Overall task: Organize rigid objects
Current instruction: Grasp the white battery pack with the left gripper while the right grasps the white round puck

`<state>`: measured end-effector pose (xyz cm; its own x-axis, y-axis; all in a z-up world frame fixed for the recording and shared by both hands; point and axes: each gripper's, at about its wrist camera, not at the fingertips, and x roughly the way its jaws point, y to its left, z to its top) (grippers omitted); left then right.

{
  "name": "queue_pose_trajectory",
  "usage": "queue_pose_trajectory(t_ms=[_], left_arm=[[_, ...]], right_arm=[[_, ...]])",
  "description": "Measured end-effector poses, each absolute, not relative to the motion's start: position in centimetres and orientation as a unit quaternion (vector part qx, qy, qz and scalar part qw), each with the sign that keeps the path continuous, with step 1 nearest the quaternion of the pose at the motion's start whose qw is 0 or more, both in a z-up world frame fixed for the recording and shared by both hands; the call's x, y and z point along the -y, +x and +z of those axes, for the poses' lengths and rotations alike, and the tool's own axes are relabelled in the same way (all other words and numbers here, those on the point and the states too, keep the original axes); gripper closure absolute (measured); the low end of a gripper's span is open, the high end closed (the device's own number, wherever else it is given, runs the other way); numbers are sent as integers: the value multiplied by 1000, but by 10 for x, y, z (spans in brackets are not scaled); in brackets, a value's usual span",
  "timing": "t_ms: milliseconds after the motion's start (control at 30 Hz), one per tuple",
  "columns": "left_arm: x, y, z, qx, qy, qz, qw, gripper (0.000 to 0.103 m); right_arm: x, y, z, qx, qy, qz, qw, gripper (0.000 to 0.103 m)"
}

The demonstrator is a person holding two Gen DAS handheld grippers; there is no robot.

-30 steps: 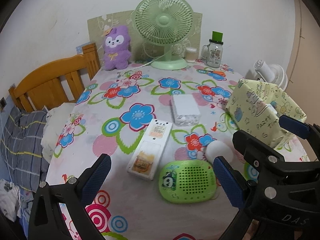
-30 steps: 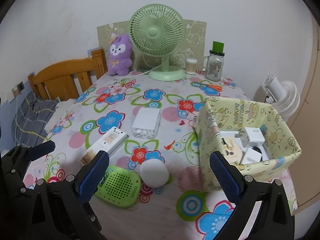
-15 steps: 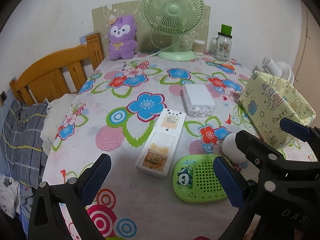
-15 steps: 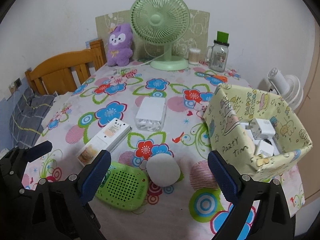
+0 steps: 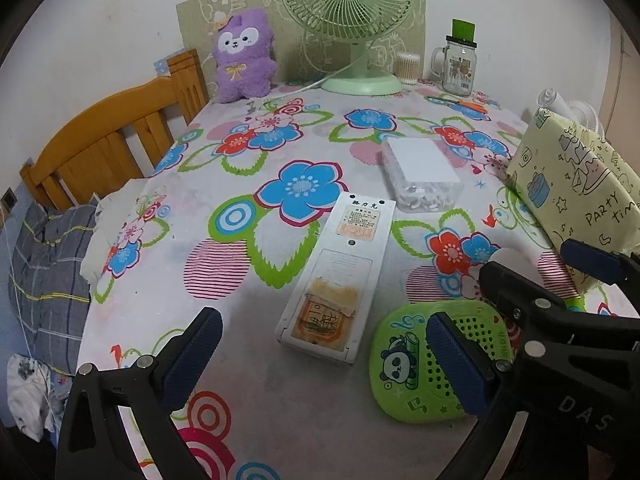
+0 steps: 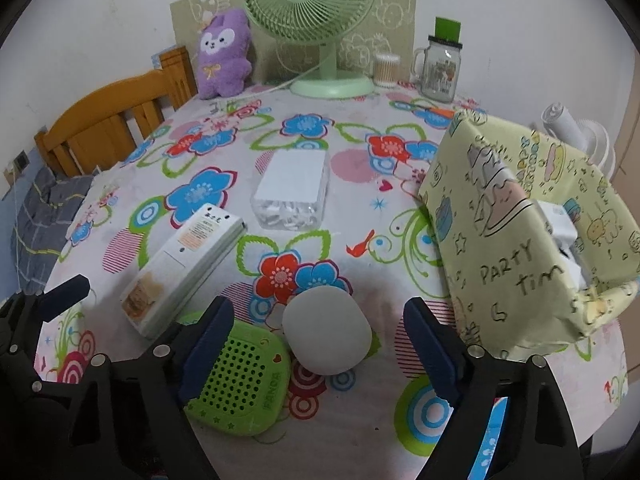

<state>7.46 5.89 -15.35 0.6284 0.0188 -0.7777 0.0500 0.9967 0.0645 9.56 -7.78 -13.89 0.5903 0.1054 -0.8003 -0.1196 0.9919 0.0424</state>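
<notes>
A long white flat box lies on the flowered tablecloth, just ahead of my open, empty left gripper. A green panda speaker lies to its right. A white rounded object sits between the fingers of my open right gripper; its edge shows in the left wrist view. A clear box with a white lid lies farther back. A yellow patterned paper bin at the right holds white items.
A green desk fan, a purple plush toy, a cotton swab jar and a glass mug jar stand along the back wall. A wooden bed headboard and bedding lie left of the table.
Both grippers have moved forward and lower toward the table. The white rounded object now lies between the right gripper's fingers. Nothing was gripped.
</notes>
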Motion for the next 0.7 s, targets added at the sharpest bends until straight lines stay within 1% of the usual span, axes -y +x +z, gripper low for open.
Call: queue_pose_trajectory(t_ms=[100, 233, 467, 533, 567, 600, 700], left_arm=[[-58, 79, -158, -437, 41, -10, 898, 0], [-54, 83, -165, -445, 52, -9, 894, 0], [-49, 87, -164, -433, 68, -8, 899, 0], [-45, 88, -164, -430, 74, -13, 900, 0], [-43, 89, -164, -428, 77, -14, 900, 0], [-41, 90, -164, -426, 81, -13, 901, 0], [-39, 93, -164, -425, 83, -19, 901, 0]], right_arm=[[80, 100, -144, -458, -7, 54, 887, 16], [82, 106, -155, -477, -7, 48, 878, 22], [91, 113, -163, -502, 38, 53, 862, 26], [92, 112, -163, -499, 40, 54, 864, 32], [92, 111, -162, -498, 42, 56, 864, 37], [92, 111, -161, -498, 42, 60, 864, 46], [93, 112, -161, -497, 44, 60, 865, 48]])
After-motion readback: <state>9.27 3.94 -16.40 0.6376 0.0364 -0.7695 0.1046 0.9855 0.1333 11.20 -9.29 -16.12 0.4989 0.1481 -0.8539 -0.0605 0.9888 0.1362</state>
